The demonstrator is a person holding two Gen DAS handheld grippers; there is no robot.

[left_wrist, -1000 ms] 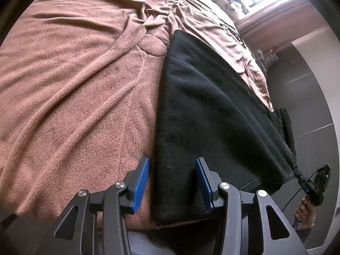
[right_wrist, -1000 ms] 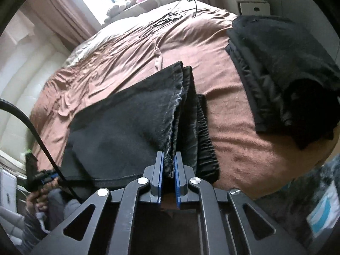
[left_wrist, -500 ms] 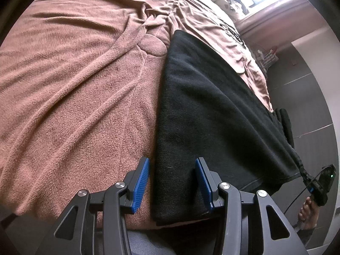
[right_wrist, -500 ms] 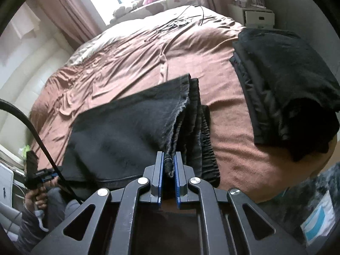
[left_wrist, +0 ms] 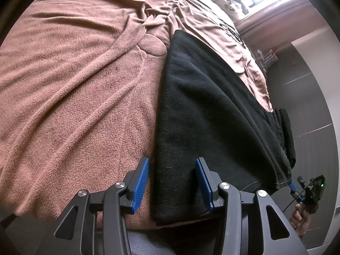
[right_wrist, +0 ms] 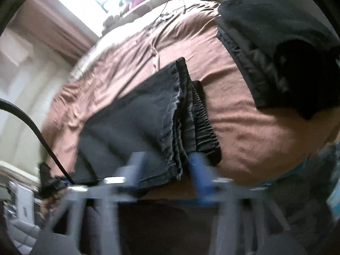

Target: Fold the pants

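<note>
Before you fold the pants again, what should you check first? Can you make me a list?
1. Pants lying flat on the blanket: ok.
2. Right claw letting go of the hem: ok, opening, the cloth is loose between its sides.
3. Left claw open around the folded edge, not pinching: ok.
4. Layers lined up at the waistband: not ok, it sticks out past the legs.
5. Other clothes pile out of the way: ok.

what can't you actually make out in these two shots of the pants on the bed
- Right wrist view: the right gripper is smeared by motion blur as its jaws open; whether the pads touch the pants hem between them is unclear.
- Right wrist view: the dark pile is blurred and cut by the edge; its items cannot be told.
- Left wrist view: the left gripper covers the pants' near corner.
</note>
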